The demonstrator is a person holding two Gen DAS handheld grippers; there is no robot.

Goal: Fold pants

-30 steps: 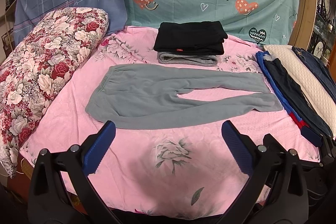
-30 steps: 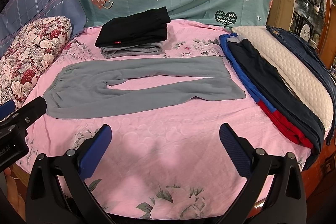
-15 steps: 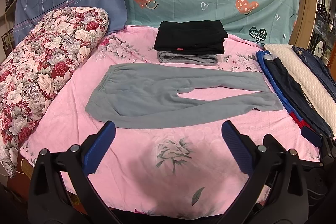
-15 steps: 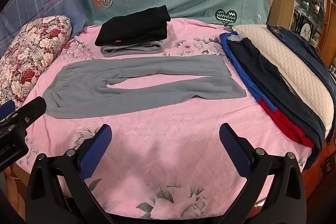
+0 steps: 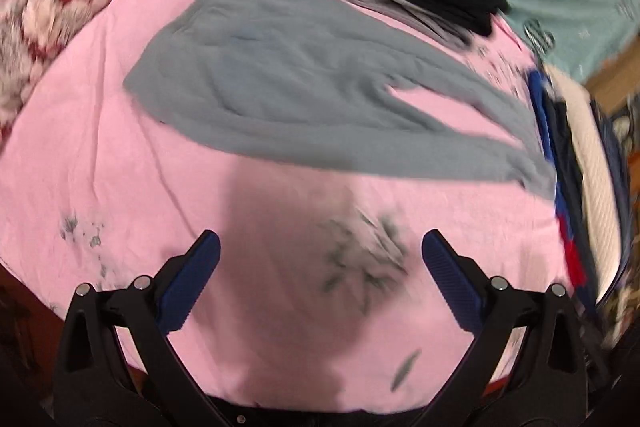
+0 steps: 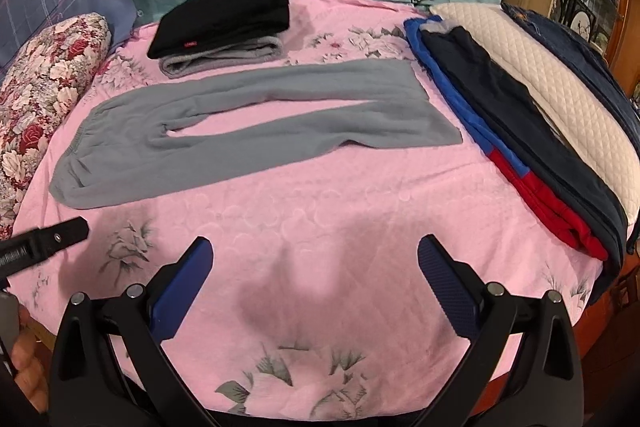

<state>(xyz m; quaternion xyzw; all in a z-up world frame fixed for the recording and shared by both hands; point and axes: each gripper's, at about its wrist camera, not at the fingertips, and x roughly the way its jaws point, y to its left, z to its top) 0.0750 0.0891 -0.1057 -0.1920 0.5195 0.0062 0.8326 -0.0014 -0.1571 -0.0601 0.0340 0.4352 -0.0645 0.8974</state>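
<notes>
**Grey pants lie flat ahead of both spread tongs**

The left tongs (image 5: pixel 320 263) are spread wide with nothing between their blue ribbed pads (image 5: pixel 188 283), hanging over the pink floral bed sheet (image 5: pixel 100 155). That view is blurred and tilted. The long grey fleece pants (image 5: pixel 304 83) lie flat on the sheet ahead of these tongs, well apart from them, waistband to the far left and the two legs running off to the right.

The right tongs (image 6: pixel 316 279) are likewise spread and hold nothing, over the same sheet (image 6: pixel 320 195). Ahead of them the grey pants (image 6: pixel 248 123) are laid out unfolded, the legs parted in a narrow V with the cuffs ending near a pile of blue, red and dark navy garments (image 6: pixel 520 131) to the right. Beyond the pants sits a folded black garment (image 6: pixel 228 15) stacked on a folded grey one (image 6: pixel 224 57). A cream quilted pillow (image 6: pixel 560 87) lies past the pile on the right, and a red-and-white rose-print bolster (image 6: pixel 44 83) lies to the left. The tip of the left tongs shows at the left edge of the right wrist view, near the waistband but not touching it.
</notes>
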